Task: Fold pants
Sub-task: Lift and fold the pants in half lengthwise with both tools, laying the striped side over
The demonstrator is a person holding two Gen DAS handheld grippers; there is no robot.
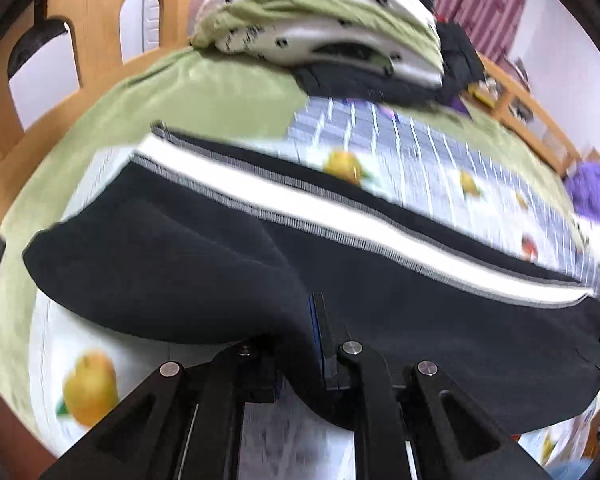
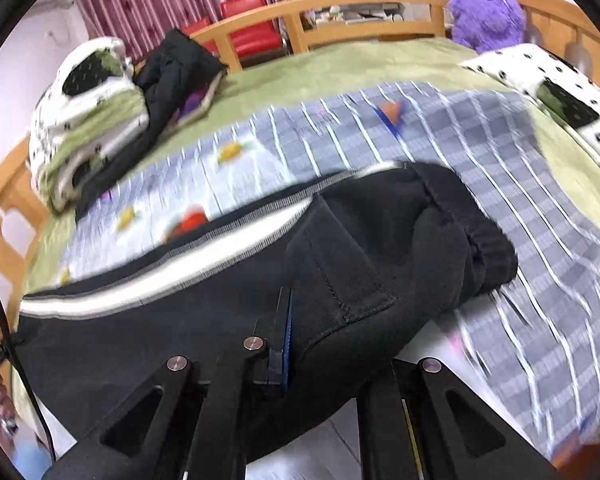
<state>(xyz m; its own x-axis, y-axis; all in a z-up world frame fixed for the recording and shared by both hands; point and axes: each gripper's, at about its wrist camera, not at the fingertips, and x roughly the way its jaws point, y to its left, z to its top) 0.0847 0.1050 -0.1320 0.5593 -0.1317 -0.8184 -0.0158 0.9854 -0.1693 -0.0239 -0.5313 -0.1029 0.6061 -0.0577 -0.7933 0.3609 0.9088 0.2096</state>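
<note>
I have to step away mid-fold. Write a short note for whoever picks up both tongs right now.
Left tongs: shut on the black pants, near edge.
Right tongs: shut on the same pants beside the pocket seam.
Pants: lifted along the near edge over the checked sheet; white side stripe on the far side.
Done: both grips.
Left: probably carry the edge across, lay flat, fold again.

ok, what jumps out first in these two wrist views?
The black pants with a white side stripe, draped across both views, each gripper's fingers pinching the fabric. Behind, a purple plush toy sits at the wooden bed rail, upper right in the right view.
</note>
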